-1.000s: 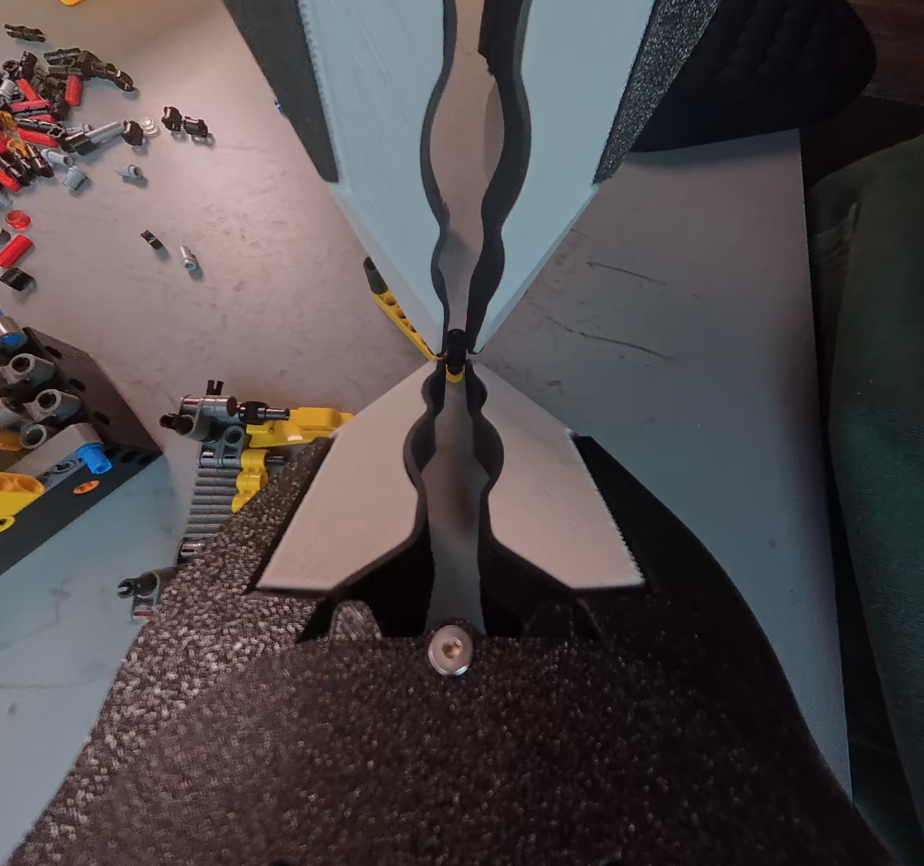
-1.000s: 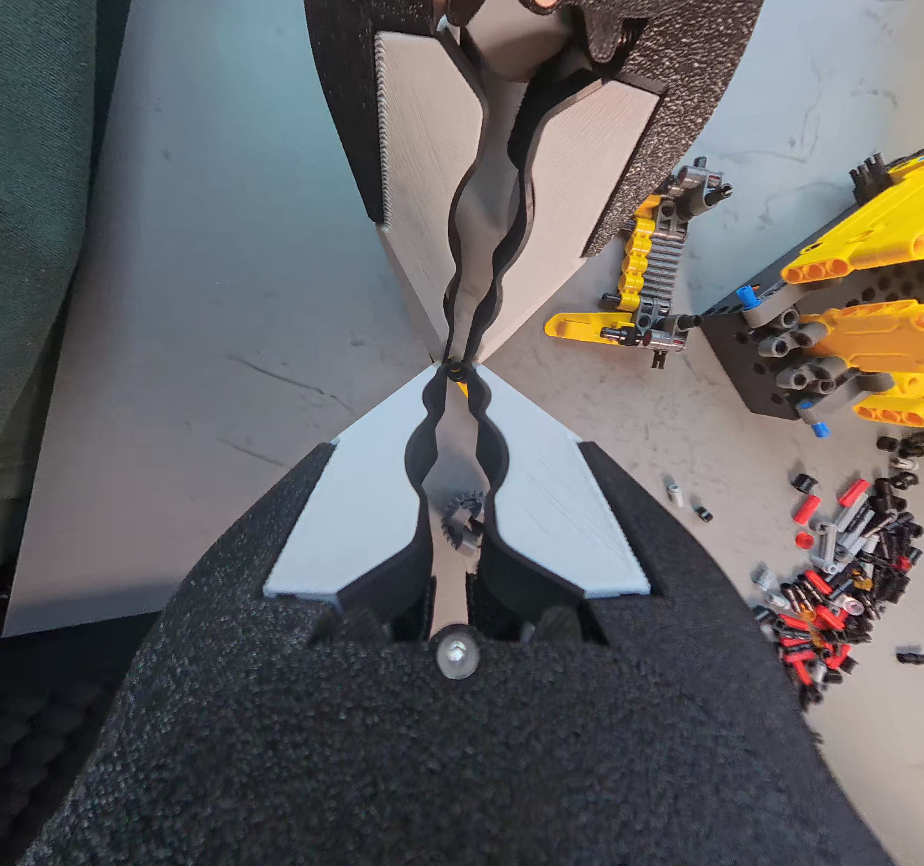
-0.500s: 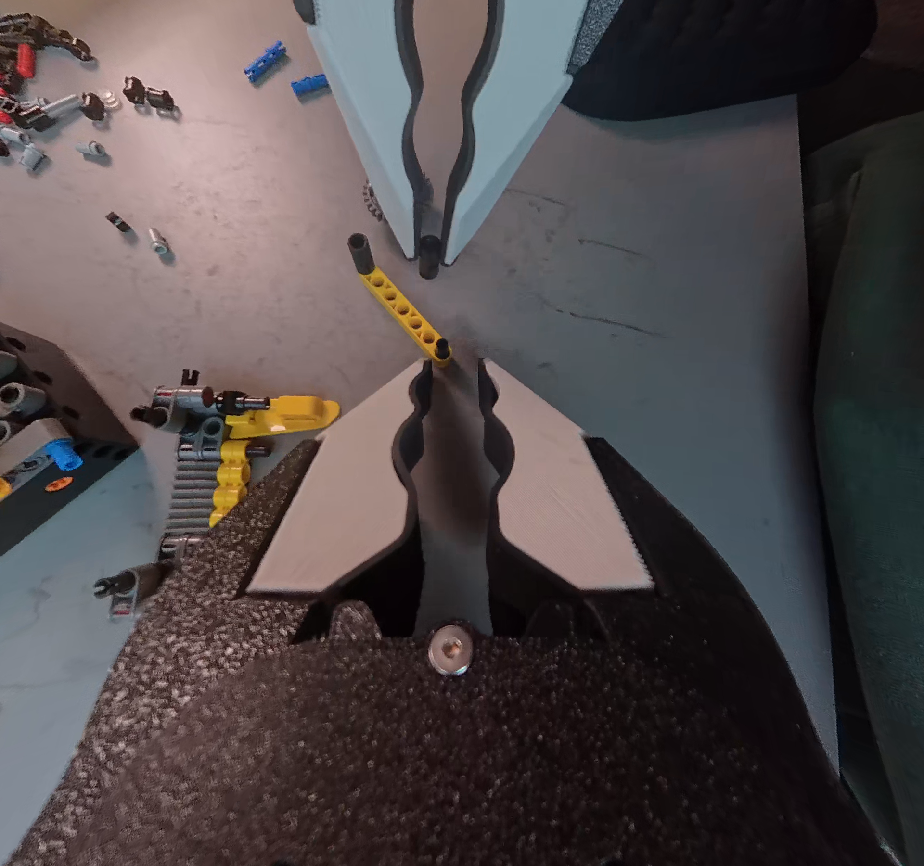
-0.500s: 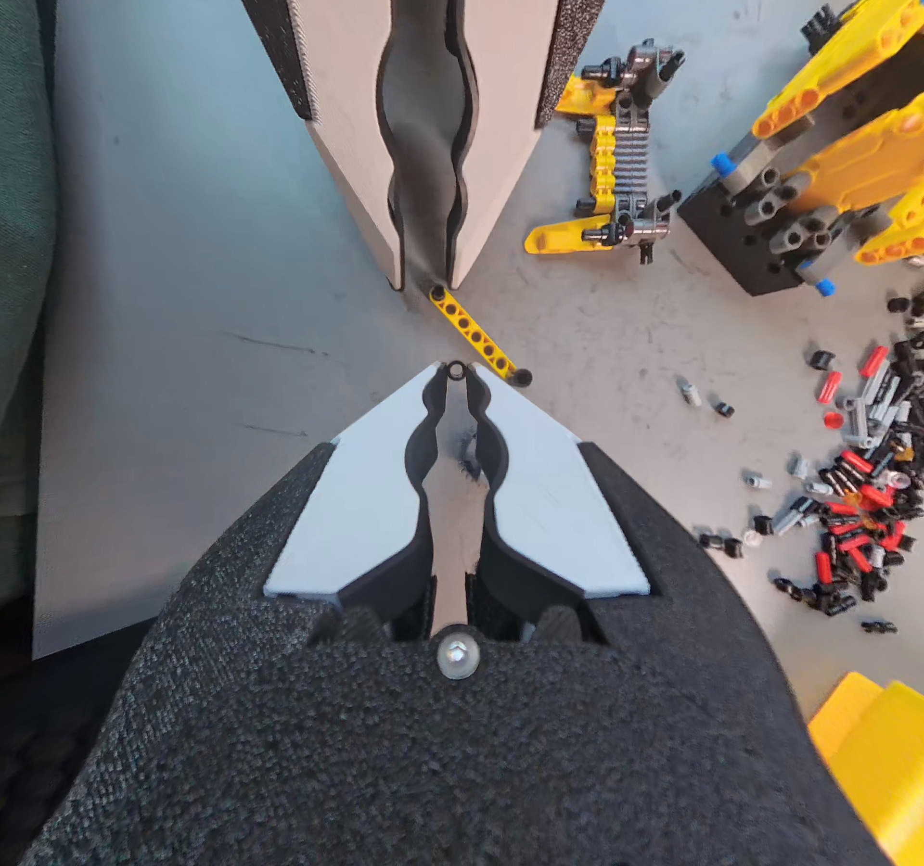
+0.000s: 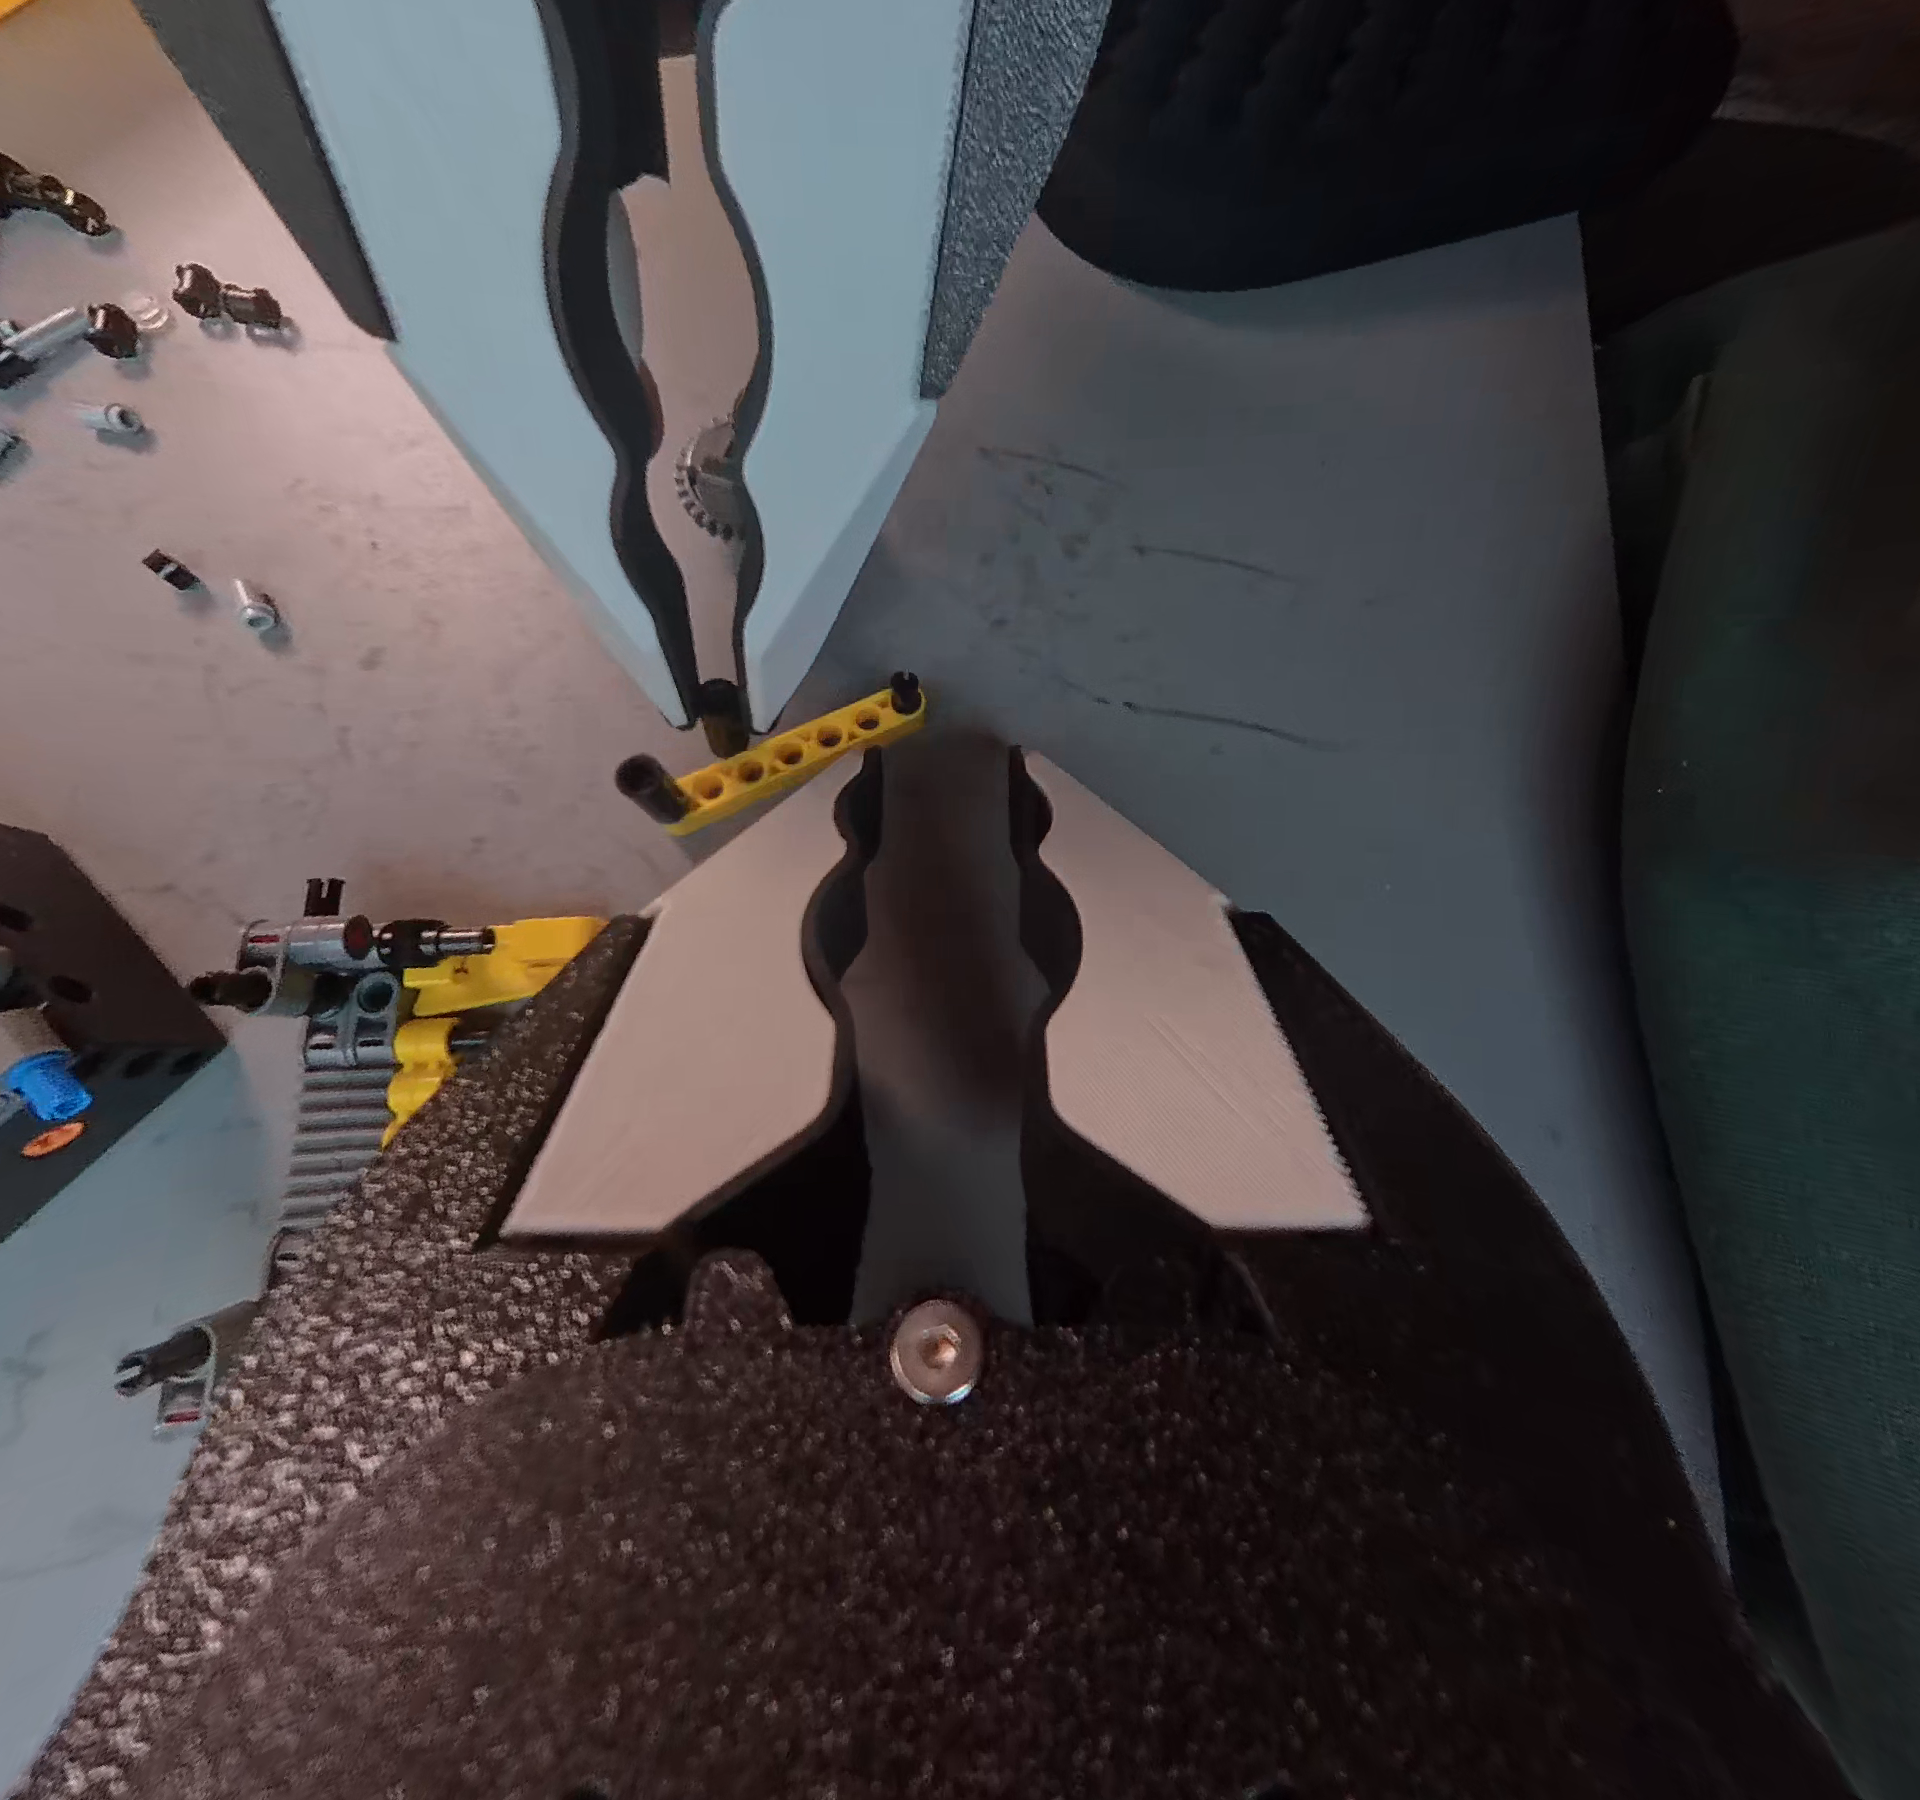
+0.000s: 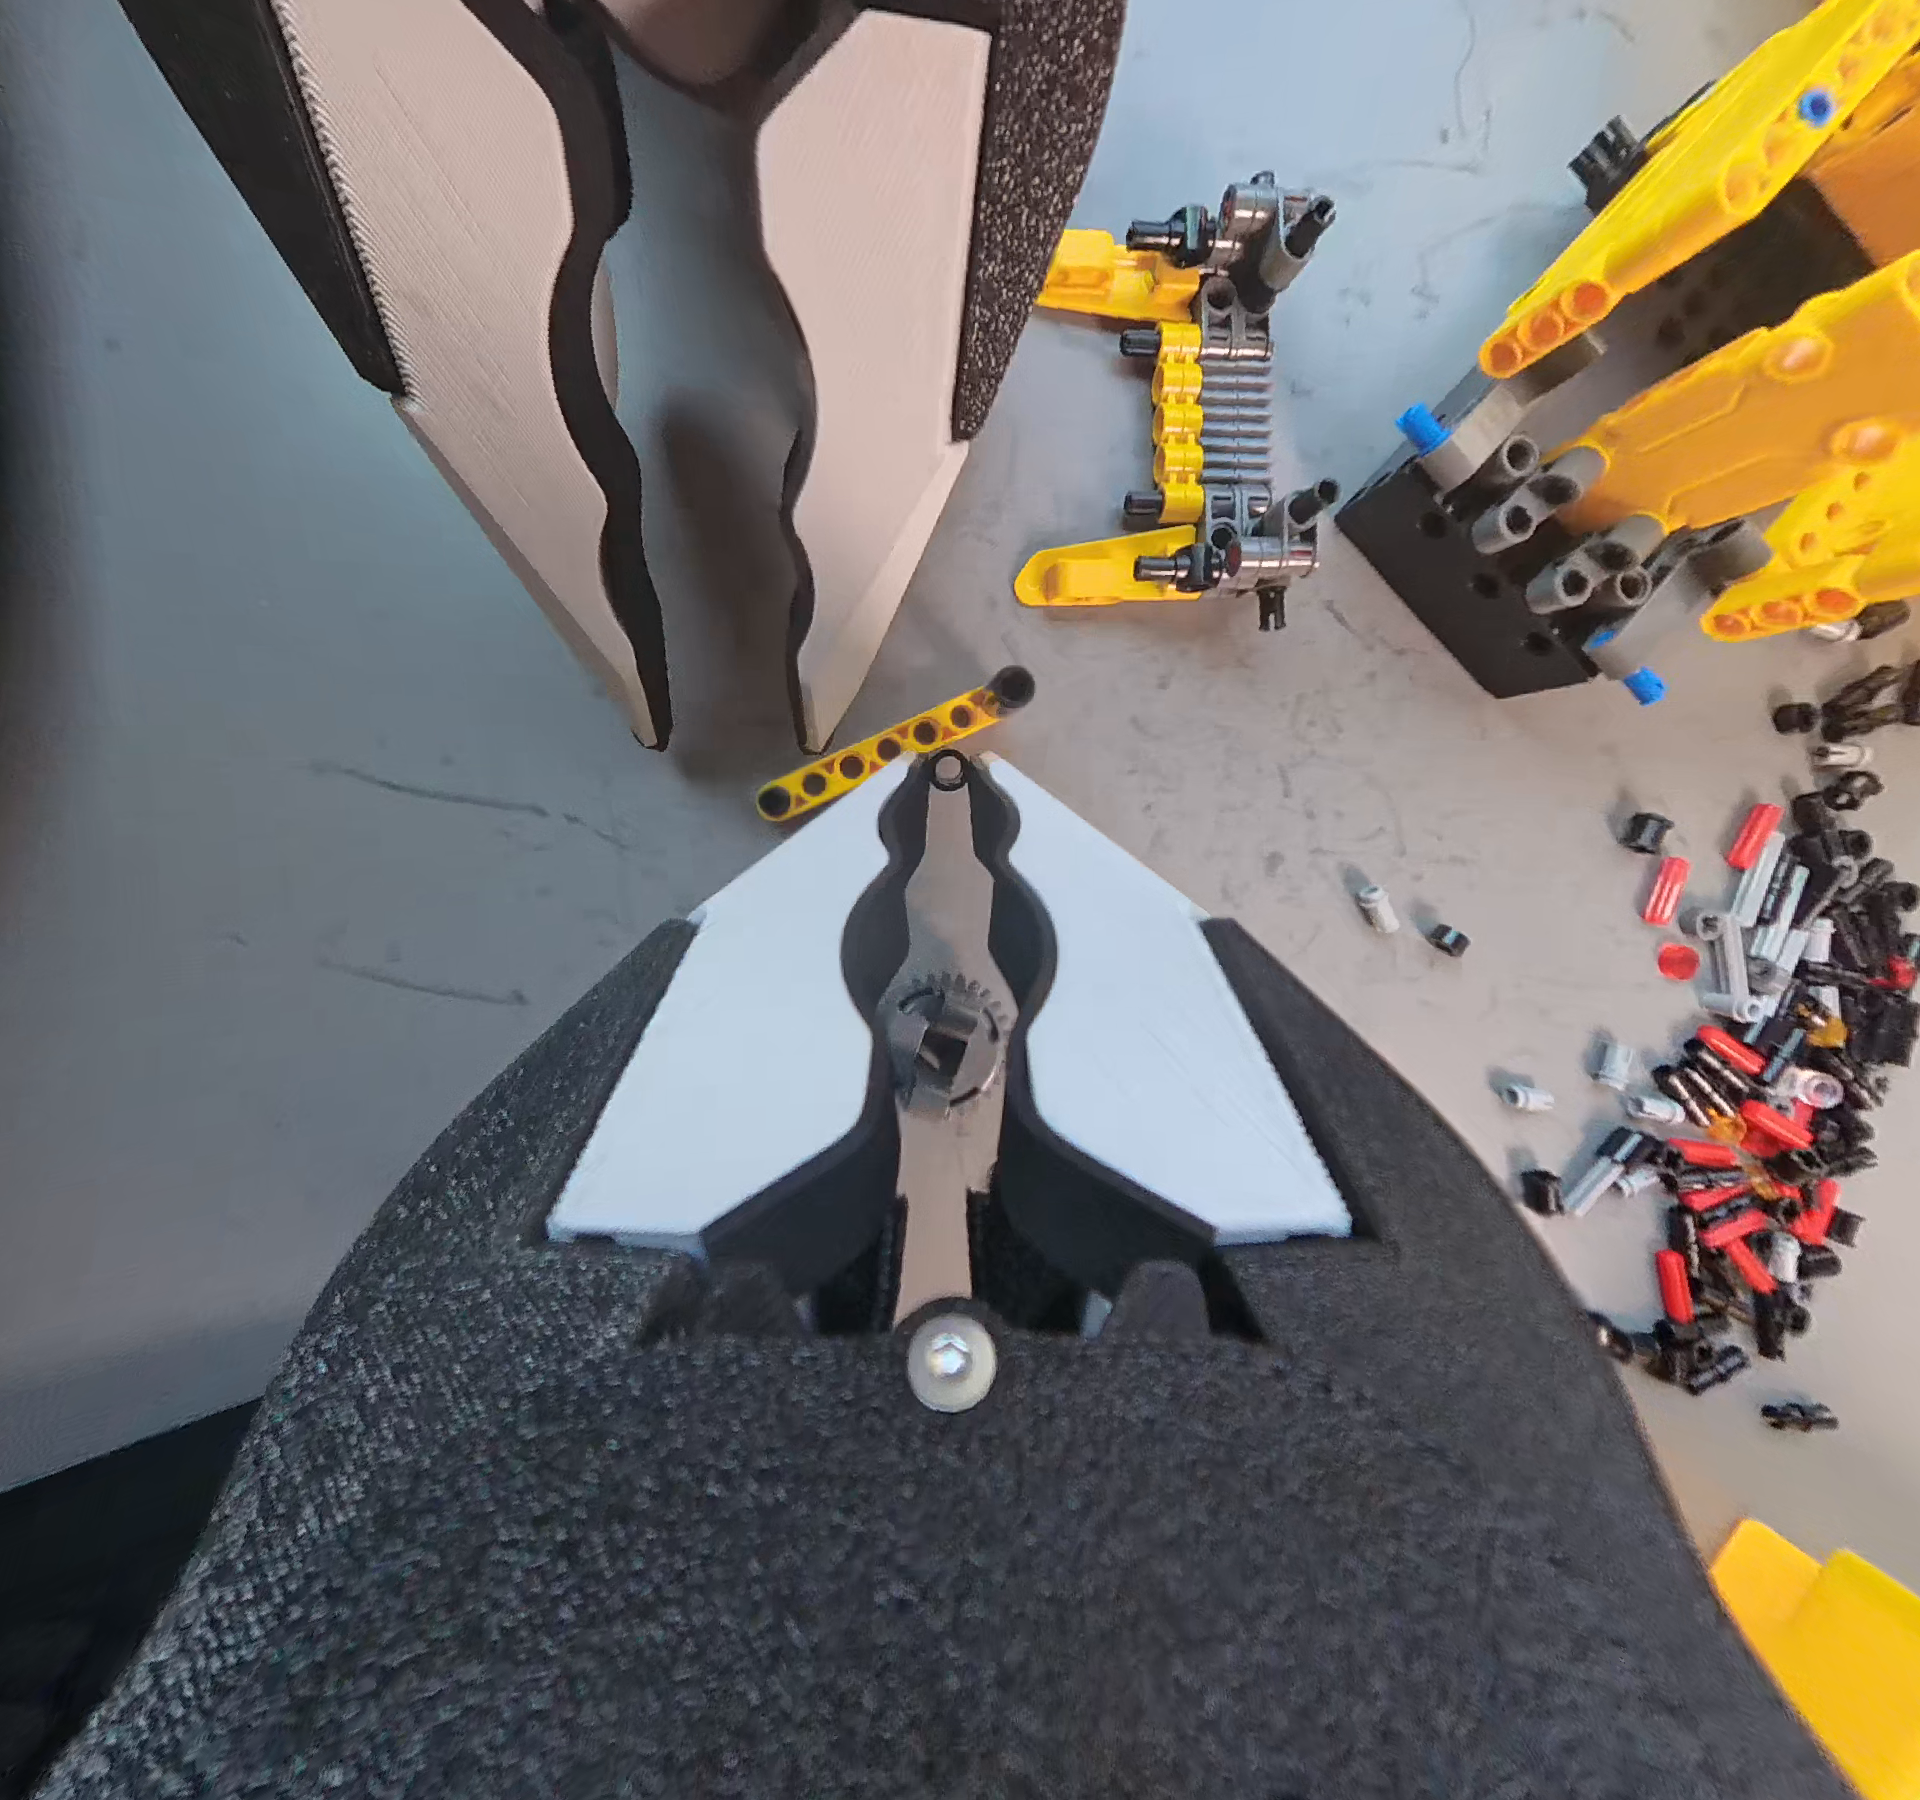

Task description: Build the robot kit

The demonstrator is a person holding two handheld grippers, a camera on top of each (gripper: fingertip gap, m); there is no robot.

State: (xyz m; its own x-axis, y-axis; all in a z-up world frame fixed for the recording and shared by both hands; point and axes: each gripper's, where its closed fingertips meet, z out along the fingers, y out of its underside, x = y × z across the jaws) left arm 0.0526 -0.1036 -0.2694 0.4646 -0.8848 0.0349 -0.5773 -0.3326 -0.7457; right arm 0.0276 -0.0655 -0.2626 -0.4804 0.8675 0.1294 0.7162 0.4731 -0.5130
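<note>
Right hand-held gripper (image 6: 945,771) pinching a small black pin (image 6: 947,770); left hand-held gripper (image 5: 943,763) spread, empty.
Yellow holed beam (image 5: 795,751) lying on the surface (image 5: 1299,711) between both tips.

A pale grey tabletop (image 5: 1299,524), scuffed with dark scratches, fills both views; warm light tints its far part, cooler light the near edge; dark green fabric (image 5: 1787,919) lies along the table's side.
</note>
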